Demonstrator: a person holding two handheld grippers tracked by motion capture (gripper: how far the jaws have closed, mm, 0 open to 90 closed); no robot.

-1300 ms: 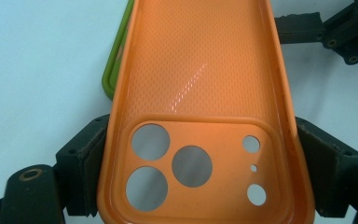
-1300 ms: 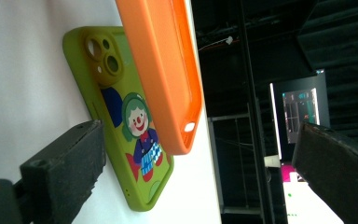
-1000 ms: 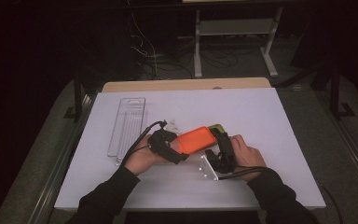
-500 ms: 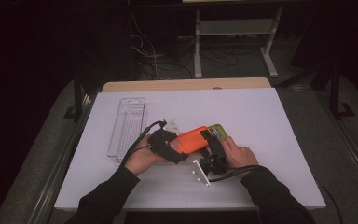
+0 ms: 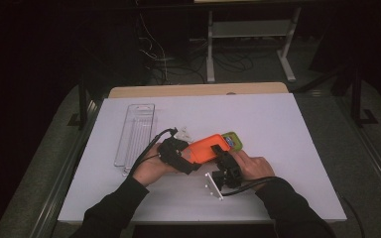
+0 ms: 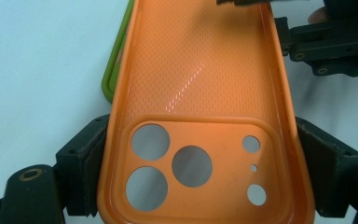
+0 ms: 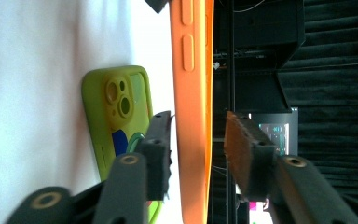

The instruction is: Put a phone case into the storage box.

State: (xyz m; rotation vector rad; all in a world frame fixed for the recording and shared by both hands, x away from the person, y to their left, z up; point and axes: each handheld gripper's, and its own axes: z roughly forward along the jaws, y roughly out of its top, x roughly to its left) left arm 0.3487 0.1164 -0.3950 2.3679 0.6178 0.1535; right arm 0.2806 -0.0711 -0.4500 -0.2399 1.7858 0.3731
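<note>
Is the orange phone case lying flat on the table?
No: the left gripper holds the orange phone case by its long edges above the table.

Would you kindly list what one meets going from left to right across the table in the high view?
Clear plastic tray → left hand-held gripper → orange phone case → green phone → person's right hand.
</note>
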